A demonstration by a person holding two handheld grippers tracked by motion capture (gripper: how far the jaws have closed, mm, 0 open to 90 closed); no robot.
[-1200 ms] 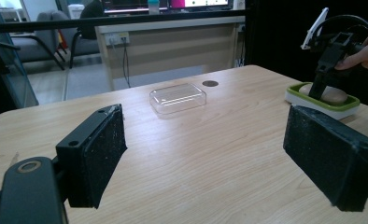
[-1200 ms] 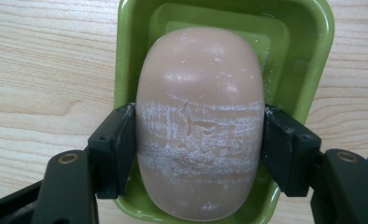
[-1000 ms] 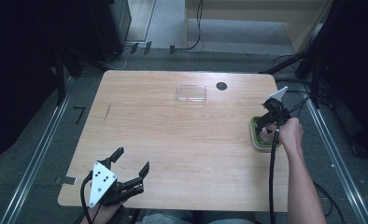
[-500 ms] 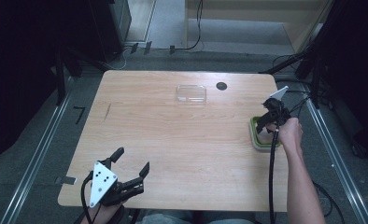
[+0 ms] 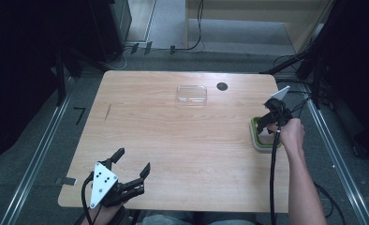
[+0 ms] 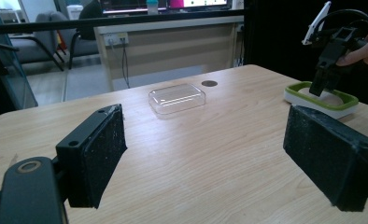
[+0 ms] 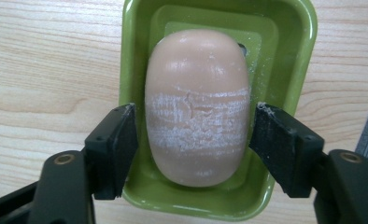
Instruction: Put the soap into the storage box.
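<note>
Straddling a pale pink oval bar of soap [image 7: 197,107], the right gripper [image 7: 194,135] points down into a green rectangular plastic soap dish [image 7: 285,56]. Its jaws have just been opening; in the right gripper view a thin gap shows between each black pad and the soap's flank, so the pads stand apart, soap between them but not pressed. Soap lies lengthwise in the dish, its middle band scuffed white. White crumbs dot the dish's inner wall at about 1 o'clock from the soap.

High view: dish [image 5: 255,140] sits at the 3 o'clock edge of the light wooden table [image 5: 173,140], the right gripper [image 5: 267,125] directly over it, a hand [image 5: 292,133] behind it and a black cable hanging toward 6 o'clock.

Left gripper [image 5: 132,161] rests low at about 7 o'clock on the table, near the front edge, well apart from the dish. Its jaws spread wide with nothing between them; the left gripper view shows bare tabletop between the two pads.

Clear rectangular plastic lid [image 5: 191,94] lies flat toward 12 o'clock, well apart from both grippers. Small dark round hole [image 5: 222,86] in the tabletop just beside it, at the lid's 2 o'clock.
</note>
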